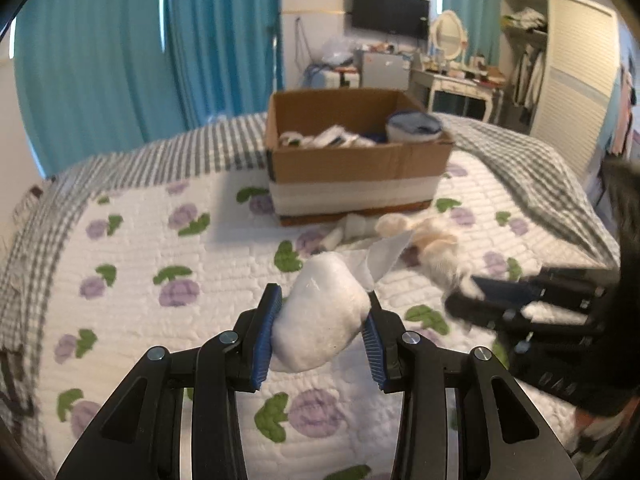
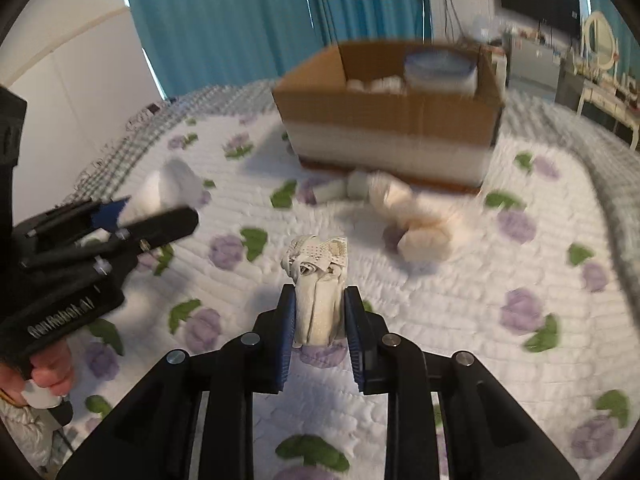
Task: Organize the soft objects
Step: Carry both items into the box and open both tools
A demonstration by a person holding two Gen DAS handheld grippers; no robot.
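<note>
Left claw (image 1: 320, 332) pinched a white rolled sock (image 1: 320, 316) and right claw (image 2: 318, 328) a cream rolled sock (image 2: 318, 296) by their middles above the quilted bed (image 1: 160, 240), near the cardboard box (image 1: 352, 160); both looked light, squashy, non-fragile.

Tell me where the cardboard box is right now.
The cardboard box sits on the floral quilt straight ahead of both grippers in both wrist views, with loose soft rolls lying just in front of its near wall.
</note>
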